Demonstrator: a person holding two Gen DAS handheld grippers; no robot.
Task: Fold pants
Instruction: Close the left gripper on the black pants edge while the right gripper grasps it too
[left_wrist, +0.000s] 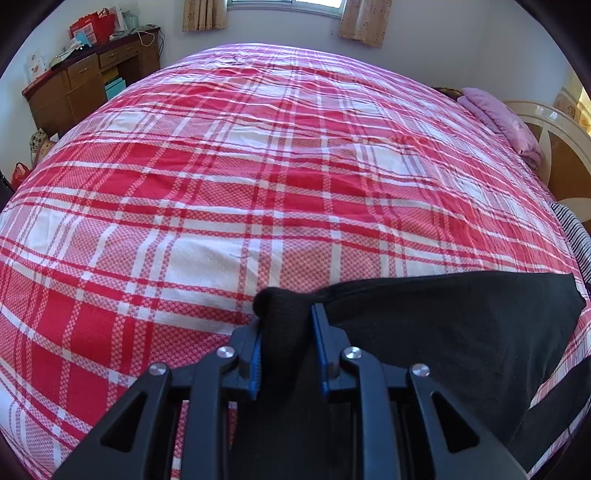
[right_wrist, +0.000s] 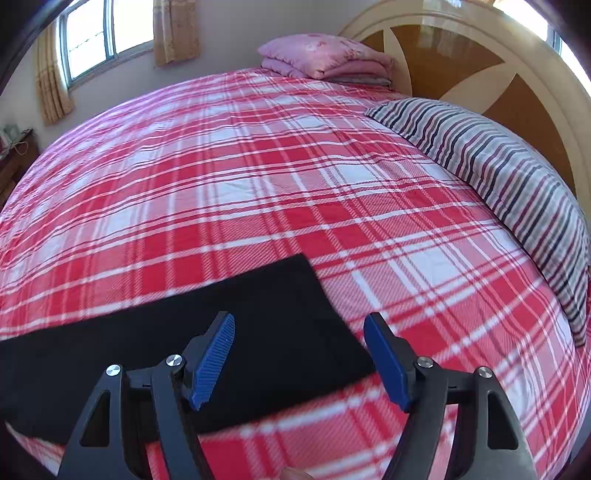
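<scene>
A: On the plaid bed (right_wrist: 332, 192), near its front edge: black pants (right_wrist: 258, 332) lie flat as a long band, the long axis running from lower left up toward the middle of the bed in the right wrist view, ending in a squared end. Where do the tools stand?

B: The left tool (left_wrist: 286, 314) has one end of the band bunched between its blue pads (left_wrist: 318, 325); the jaws are drawn close together and the pads press on the cloth, so this end reads as gripped. From there the pants (left_wrist: 461, 332) stretch off to that tool's right.

A: And the other?

B: The right tool (right_wrist: 299, 321) hangs over the opposite end, jaws standing wide, nothing held. Its left pad (right_wrist: 216, 358) sits above the black cloth; the other pad is over bare bedding just beside the band's edge. The pads do not press on anything.

A: So the coming move turns on what?

B: Judging from this, on the right tool being the nearer one to the free end. The band's edge runs between its jaws, so it likely needs only to drop and pinch that end before both ends can be lifted together.

A: Around them?

B: A striped pillow (right_wrist: 498, 162) and folded pink bedding (right_wrist: 325, 55) by the headboard (right_wrist: 461, 55), well apart from the work.
</scene>
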